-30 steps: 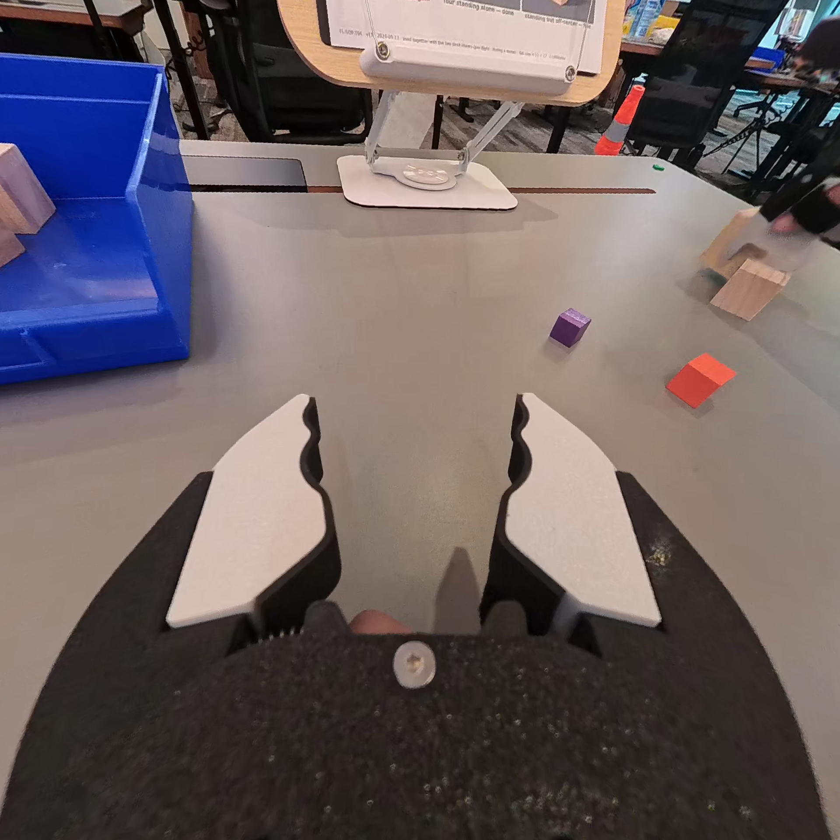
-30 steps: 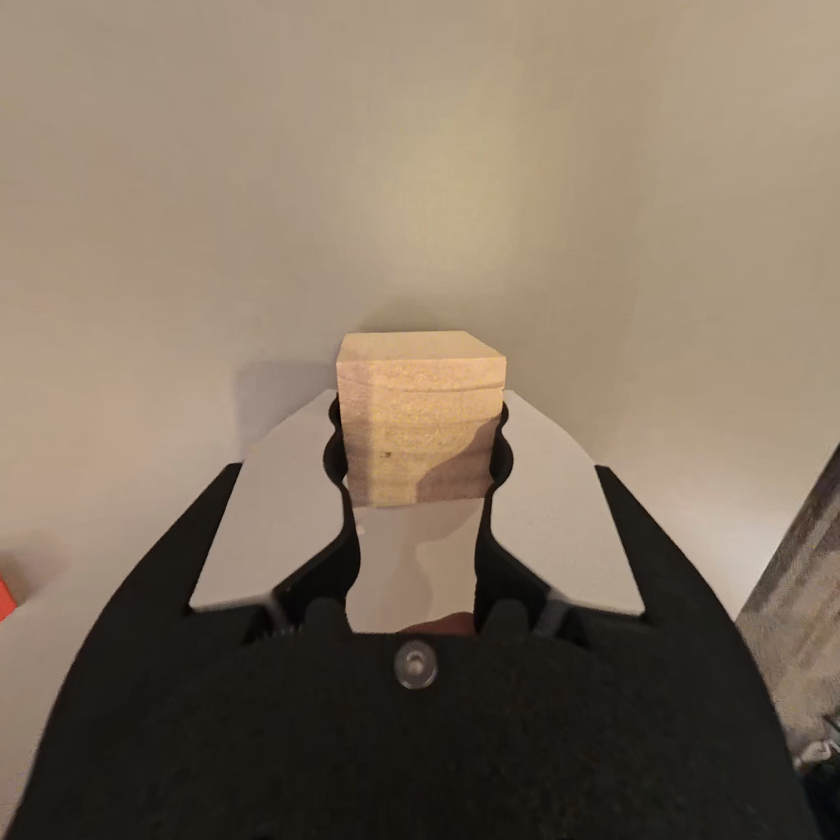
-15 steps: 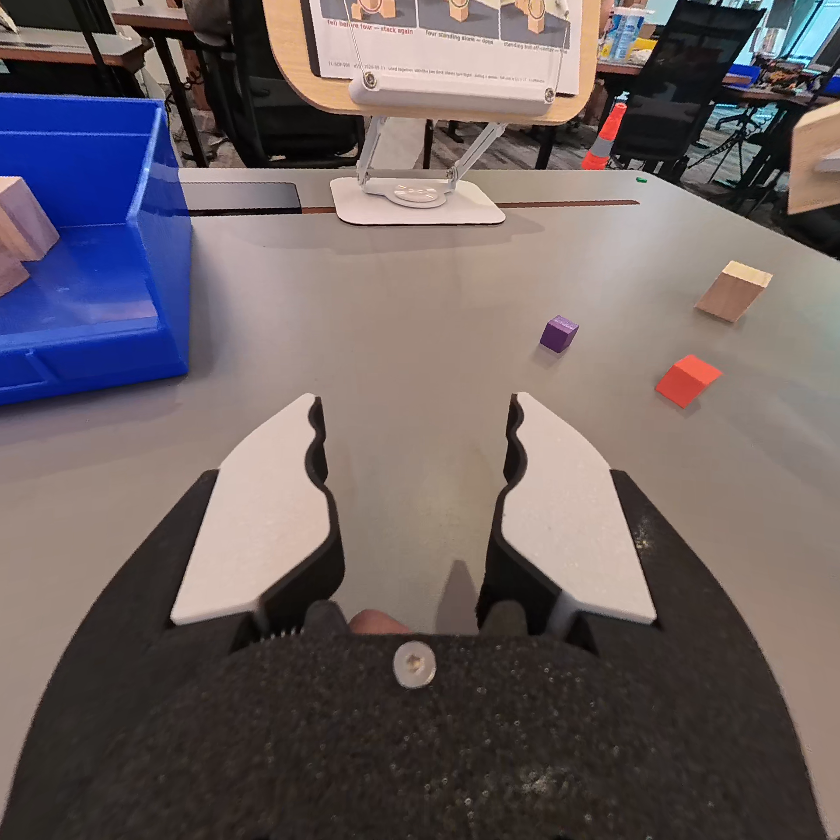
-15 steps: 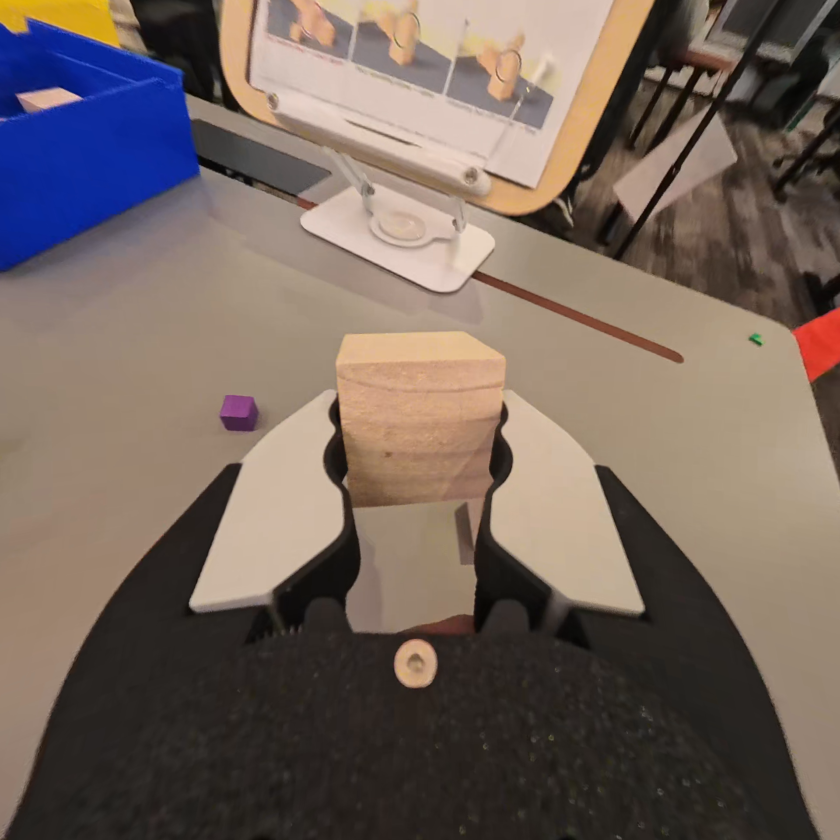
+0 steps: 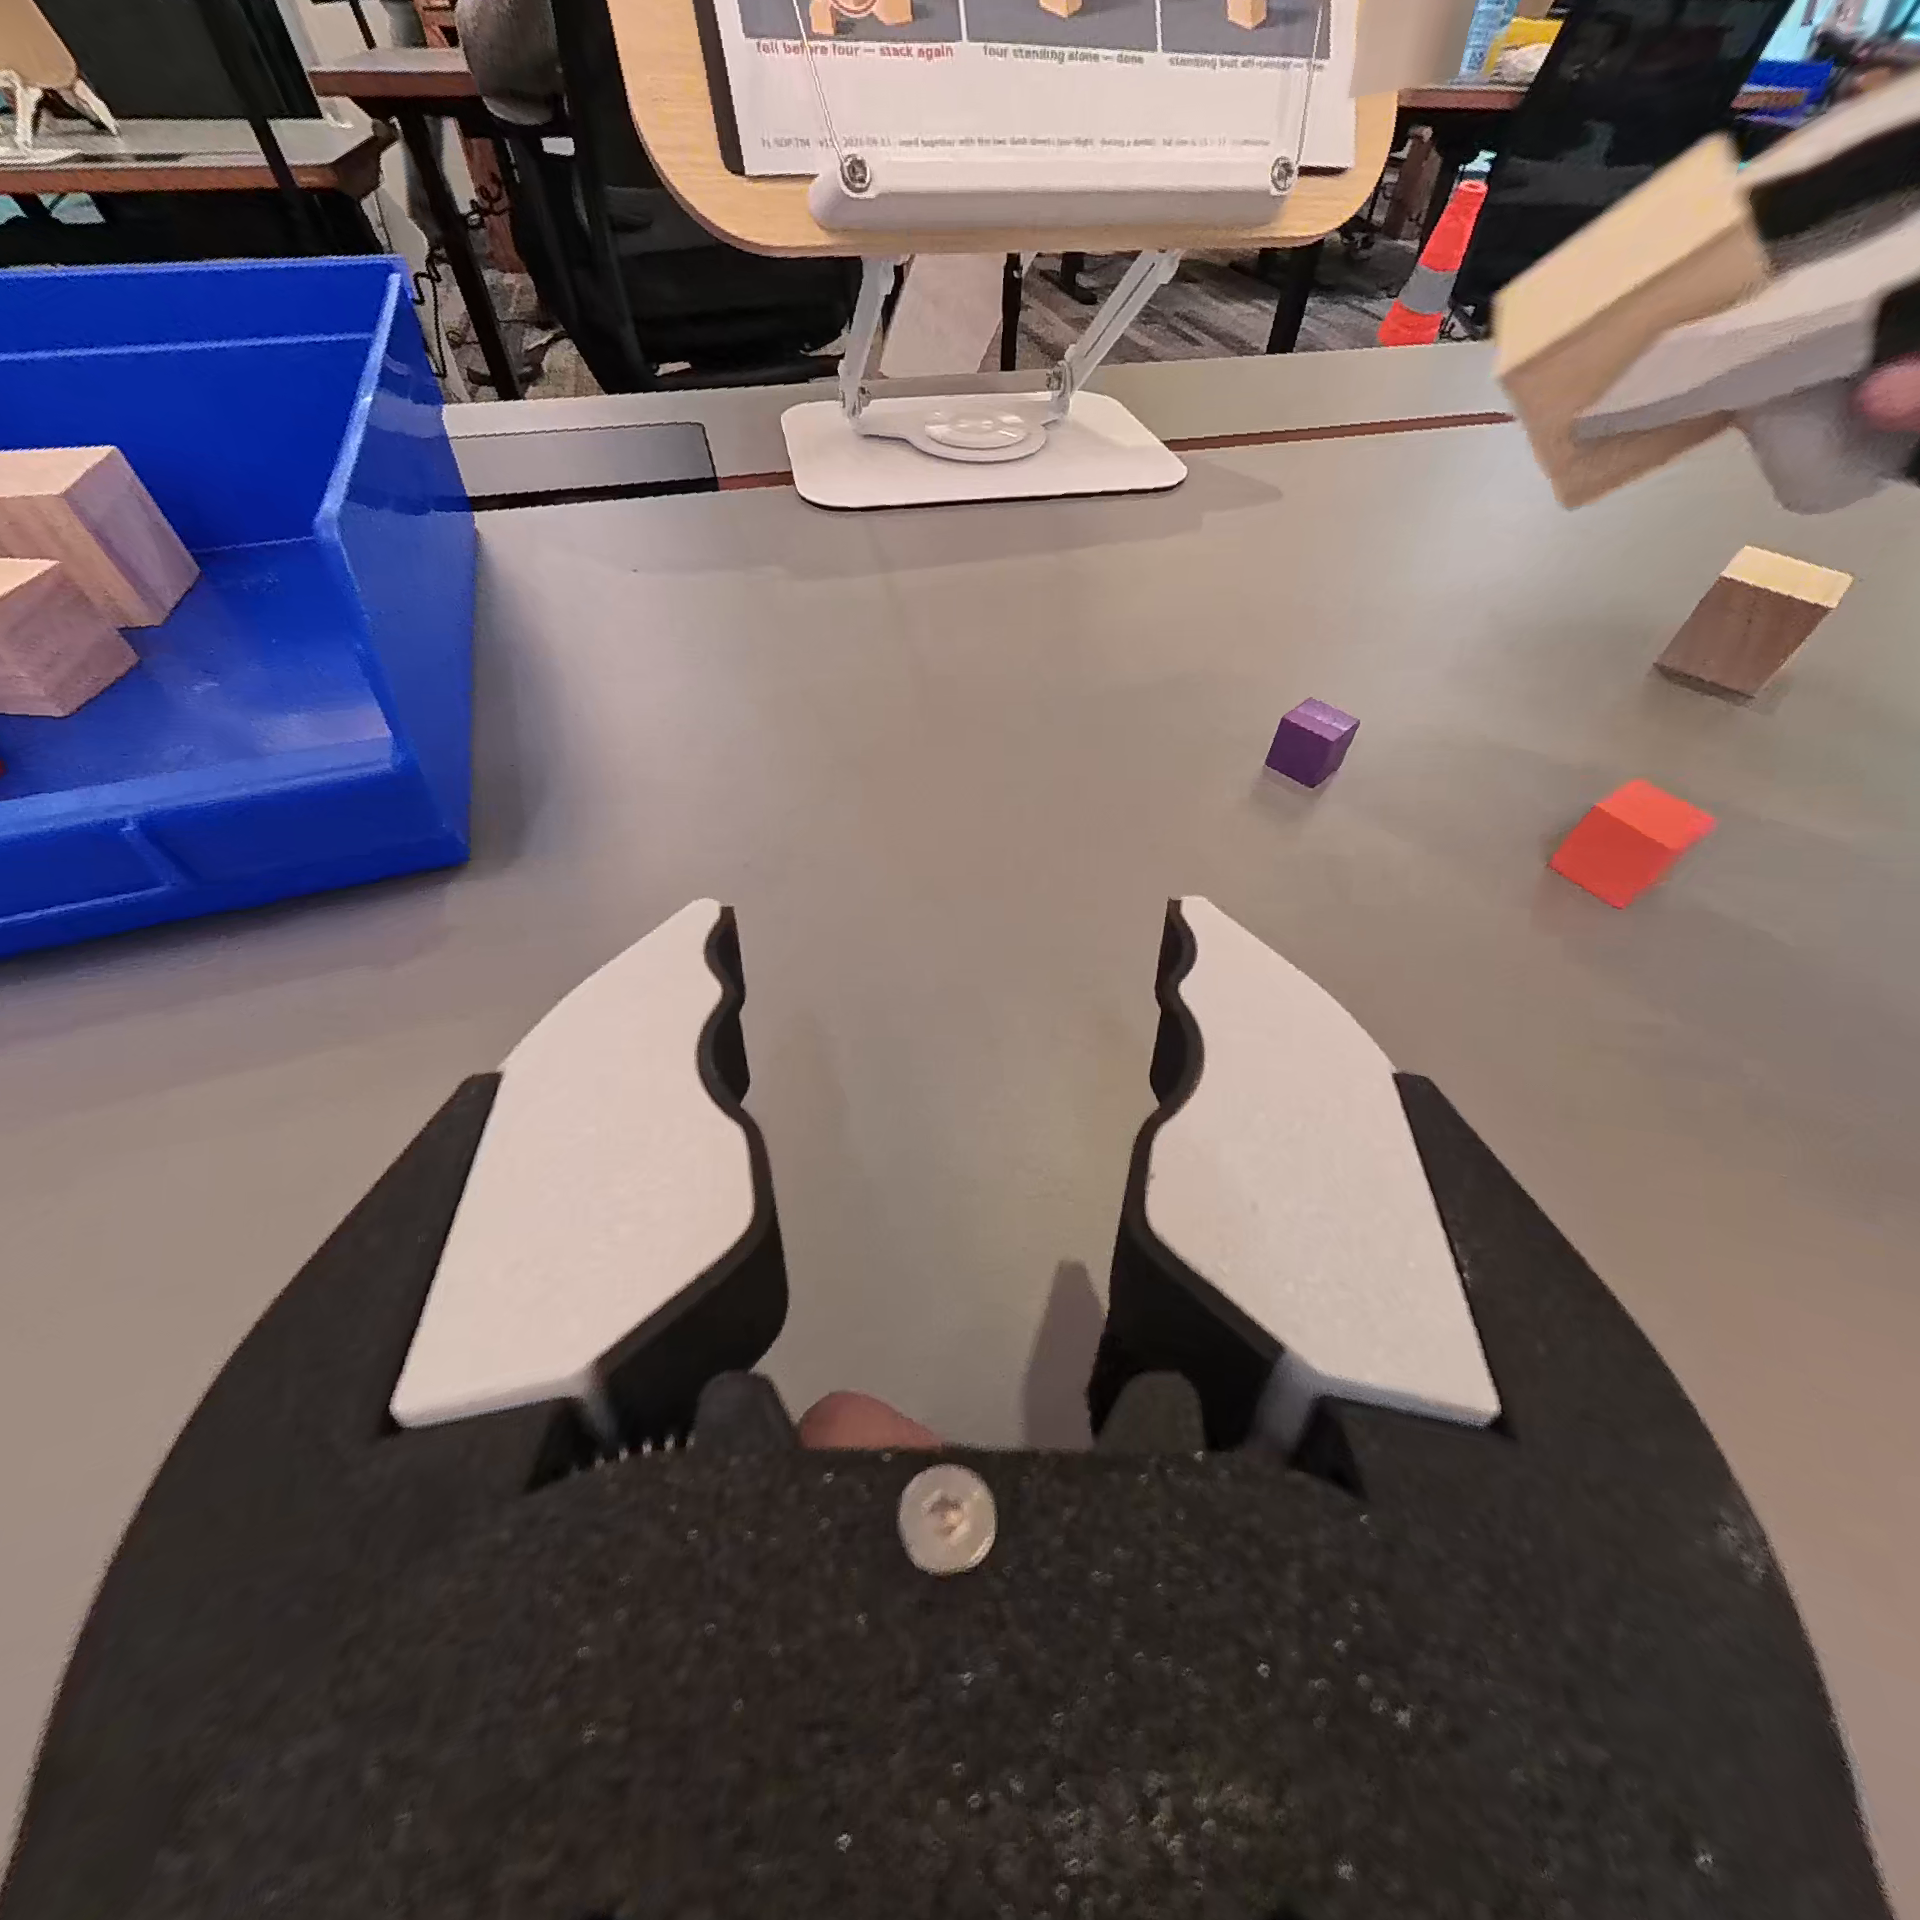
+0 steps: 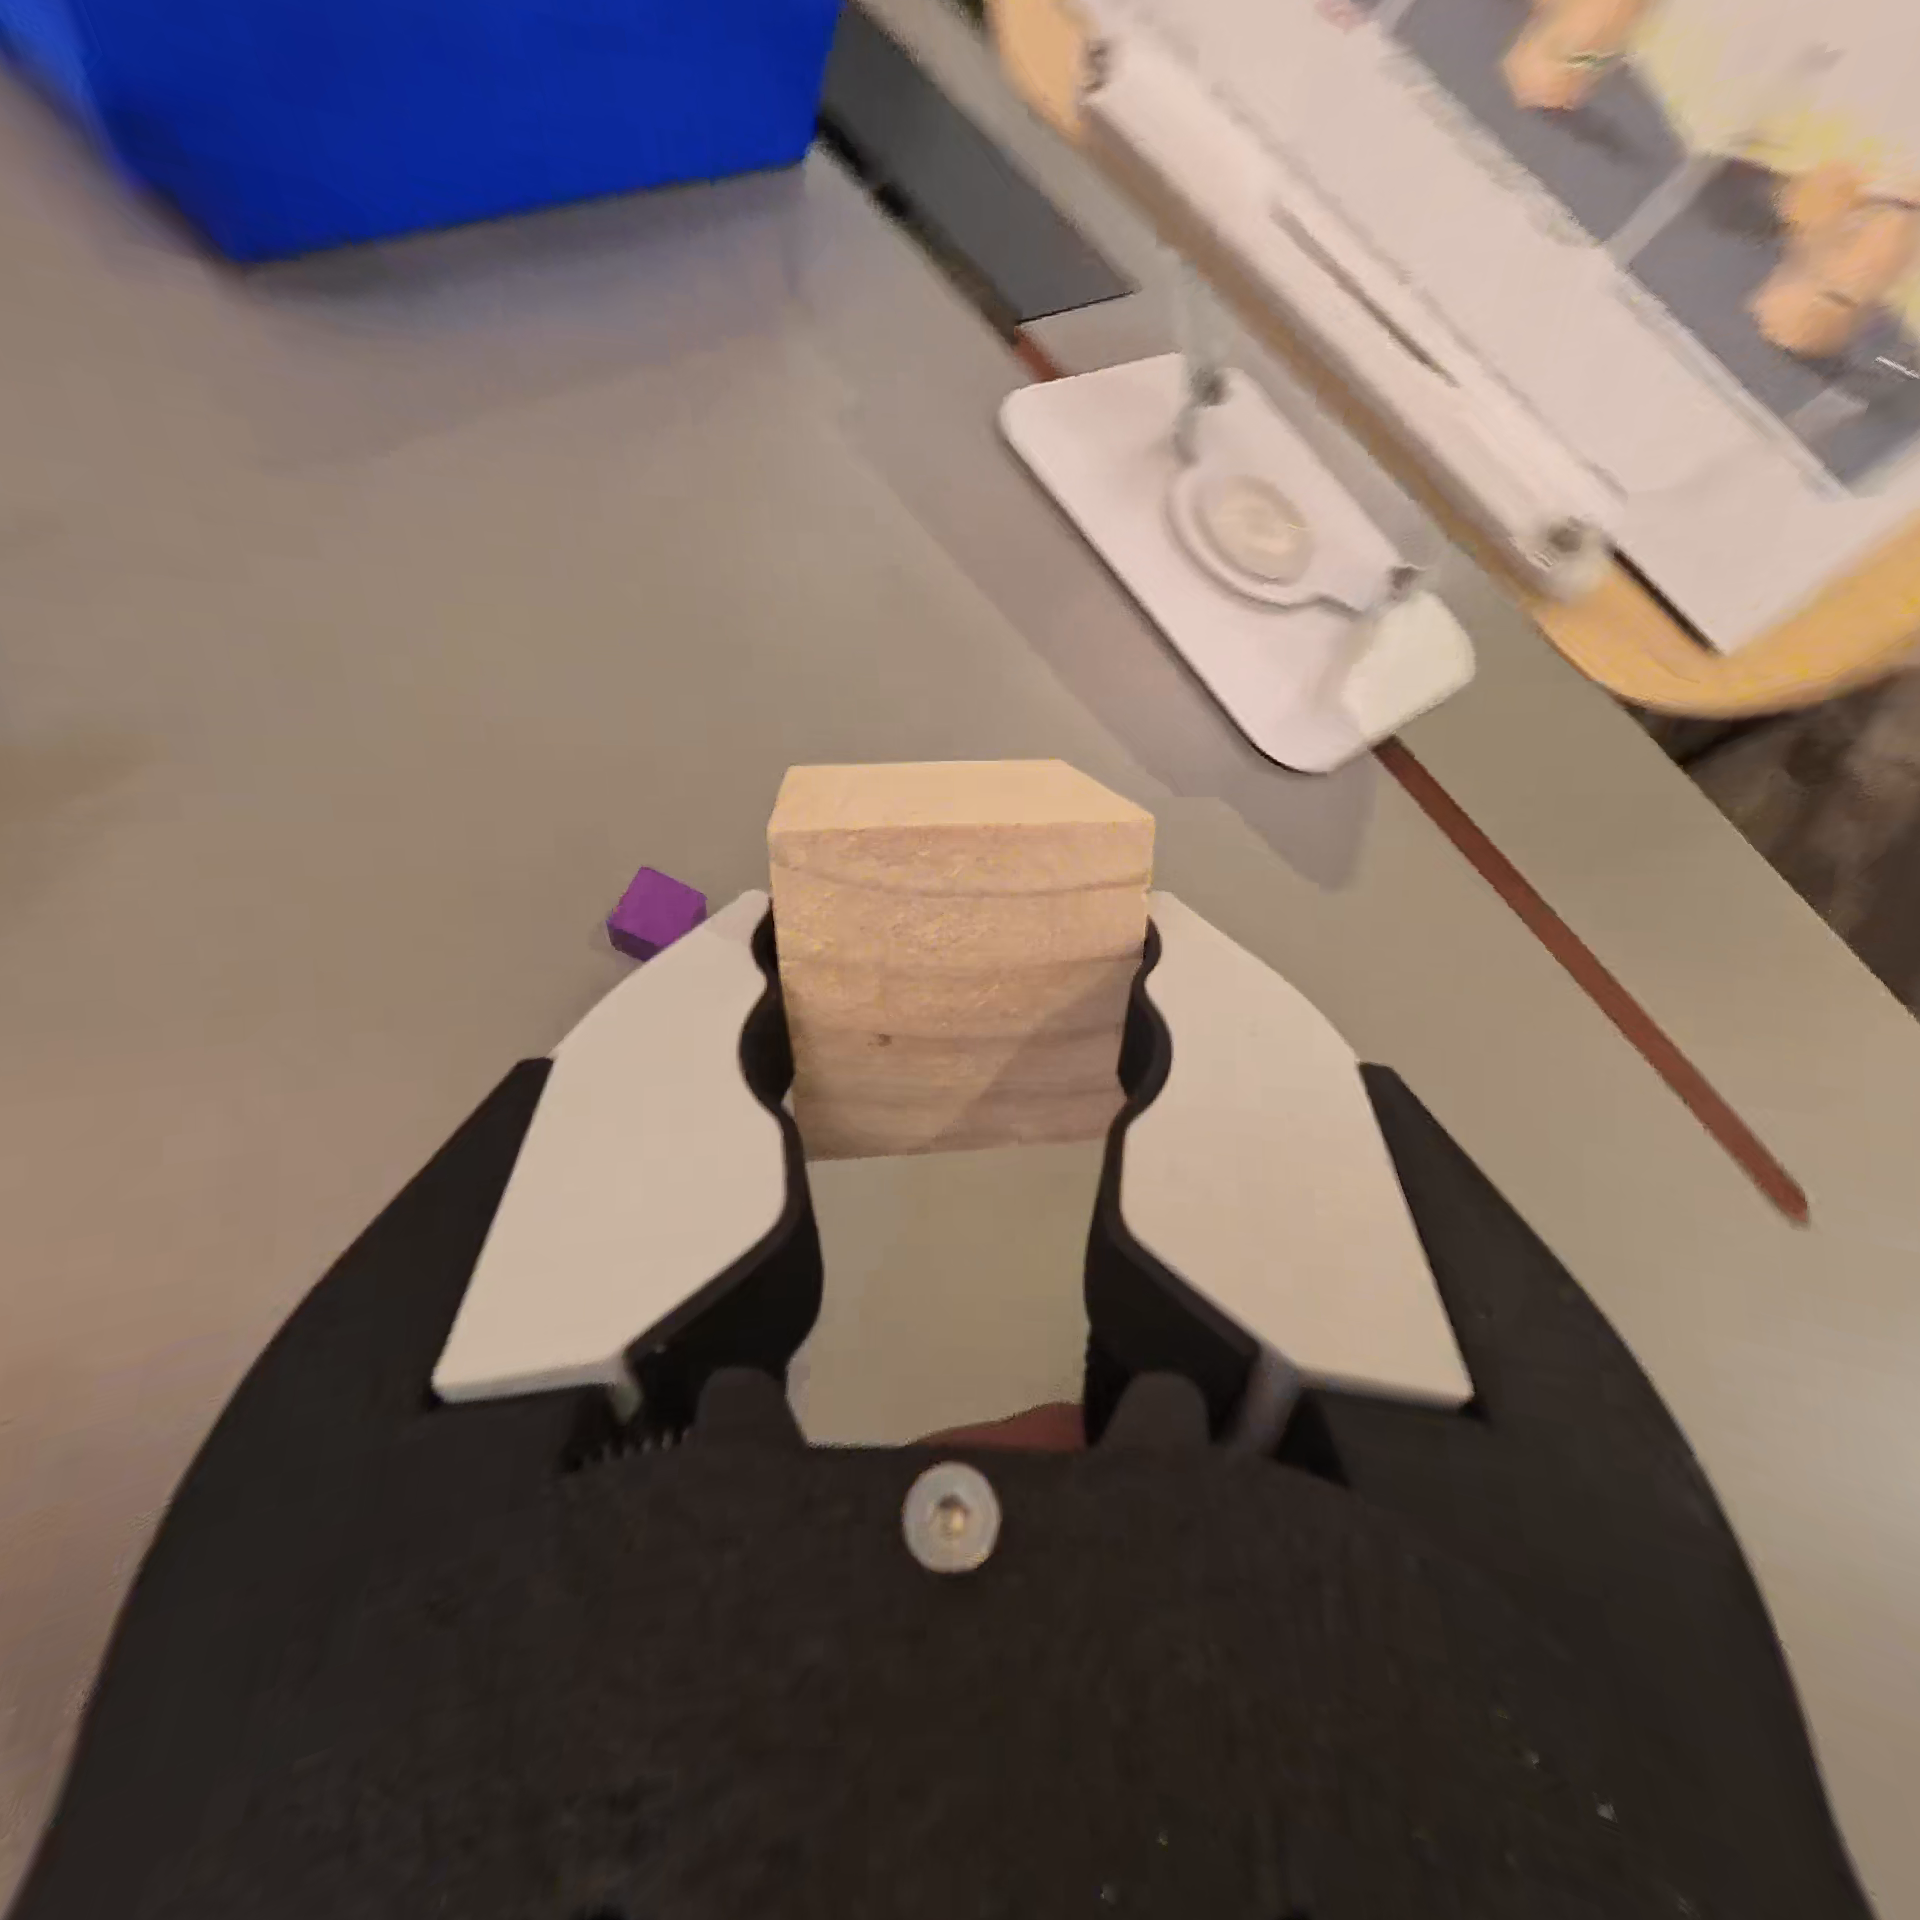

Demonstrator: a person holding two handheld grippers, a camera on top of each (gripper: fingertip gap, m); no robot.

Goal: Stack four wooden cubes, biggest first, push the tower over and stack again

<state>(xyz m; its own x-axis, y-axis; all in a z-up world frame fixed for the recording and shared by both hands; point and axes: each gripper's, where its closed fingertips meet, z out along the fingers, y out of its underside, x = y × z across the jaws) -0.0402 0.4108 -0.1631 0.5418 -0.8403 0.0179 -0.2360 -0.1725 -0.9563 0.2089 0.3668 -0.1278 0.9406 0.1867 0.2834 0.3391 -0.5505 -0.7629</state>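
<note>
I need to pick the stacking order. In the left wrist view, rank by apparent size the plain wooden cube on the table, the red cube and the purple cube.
1. Plain wooden cube, though it sits farthest away.
2. Red cube.
3. Purple cube, clearly smallest.

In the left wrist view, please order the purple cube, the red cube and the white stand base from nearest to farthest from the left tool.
Measured from the left tool:
1. Purple cube, ahead and to the right.
2. Red cube, further right, low on the table.
3. White stand base, straight ahead at the far table edge.
</note>
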